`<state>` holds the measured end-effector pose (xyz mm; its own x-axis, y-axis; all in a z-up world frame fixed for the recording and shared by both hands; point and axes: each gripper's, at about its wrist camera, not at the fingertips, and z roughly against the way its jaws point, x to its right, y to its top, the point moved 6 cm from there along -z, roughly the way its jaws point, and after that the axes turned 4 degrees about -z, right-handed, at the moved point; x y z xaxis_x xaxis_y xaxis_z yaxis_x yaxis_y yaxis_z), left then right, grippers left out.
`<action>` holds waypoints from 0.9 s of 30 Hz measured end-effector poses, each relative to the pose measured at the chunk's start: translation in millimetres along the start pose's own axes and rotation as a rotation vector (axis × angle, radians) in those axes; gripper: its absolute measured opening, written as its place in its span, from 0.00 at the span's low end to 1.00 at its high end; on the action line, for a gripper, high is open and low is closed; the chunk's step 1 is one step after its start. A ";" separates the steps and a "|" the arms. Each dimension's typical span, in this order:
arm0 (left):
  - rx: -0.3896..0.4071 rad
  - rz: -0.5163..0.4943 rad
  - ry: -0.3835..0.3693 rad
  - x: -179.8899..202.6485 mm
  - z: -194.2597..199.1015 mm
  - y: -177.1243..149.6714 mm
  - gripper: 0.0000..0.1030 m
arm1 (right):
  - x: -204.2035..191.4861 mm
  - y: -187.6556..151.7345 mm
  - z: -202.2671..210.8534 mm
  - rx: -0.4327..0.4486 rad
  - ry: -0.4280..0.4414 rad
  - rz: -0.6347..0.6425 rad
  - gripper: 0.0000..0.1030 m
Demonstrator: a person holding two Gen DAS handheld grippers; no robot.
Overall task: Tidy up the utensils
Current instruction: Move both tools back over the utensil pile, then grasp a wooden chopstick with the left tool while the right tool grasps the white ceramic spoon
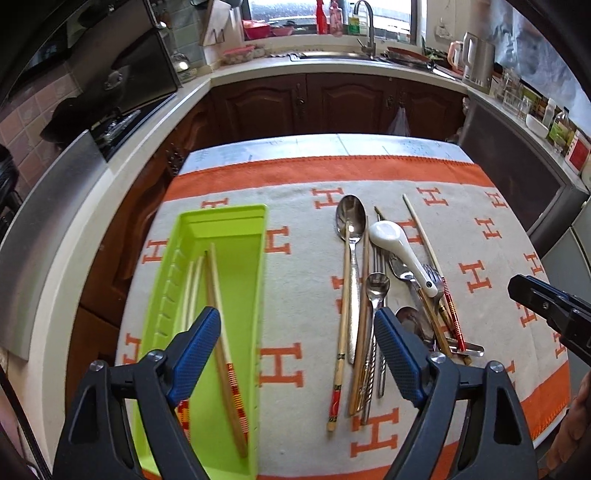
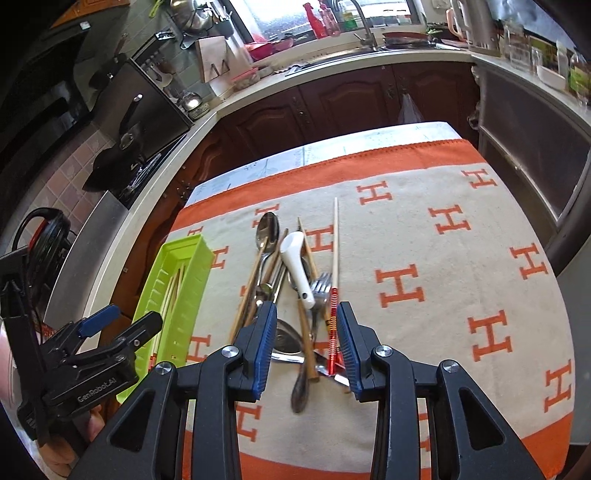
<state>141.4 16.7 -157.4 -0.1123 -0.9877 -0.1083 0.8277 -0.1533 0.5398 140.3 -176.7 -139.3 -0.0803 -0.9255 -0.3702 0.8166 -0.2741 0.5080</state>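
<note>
While both grippers hang above the table, the left gripper stands wide apart with nothing between its fingers, and the right gripper is partly open over the utensil pile, seemingly gripping nothing. Beneath lies an orange-bordered cloth patterned with H letters. Chopsticks rest in the green tray at the left. Beyond stand dark wooden cabinets, a pale counter, sink tap and window.

Both wrist views angled down, close, sharing utensil pile and tray
</note>
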 end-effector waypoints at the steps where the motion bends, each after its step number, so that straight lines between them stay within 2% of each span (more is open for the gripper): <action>1: -0.011 -0.010 -0.009 4.2 -7.6 1.3 0.70 | 3.2 0.3 -3.3 -0.004 0.002 -0.005 0.33; 5: -0.044 -0.043 -0.035 18.4 -35.1 2.6 0.56 | 15.0 1.9 -15.5 -0.021 0.015 -0.024 0.33; 10: -0.100 -0.056 -0.079 27.3 -69.2 -1.5 0.34 | 24.4 2.3 -30.6 -0.041 0.023 -0.035 0.33; 15: -0.147 -0.031 -0.115 27.0 -91.2 -7.8 0.31 | 32.1 3.7 -44.4 -0.060 0.027 -0.048 0.33; 19: -0.169 -0.036 -0.113 27.9 -102.2 -11.2 0.31 | 34.0 4.3 -55.7 -0.075 0.032 -0.048 0.33; 27: -0.129 0.010 -0.127 21.1 -110.0 -2.6 0.31 | 21.8 7.8 -72.8 -0.086 0.060 -0.006 0.33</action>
<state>197.3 -0.6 -253.0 -0.1655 -0.9862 0.0071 0.8919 -0.1466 0.4277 186.6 -180.0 -200.1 -0.0533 -0.9057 -0.4206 0.8624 -0.2541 0.4379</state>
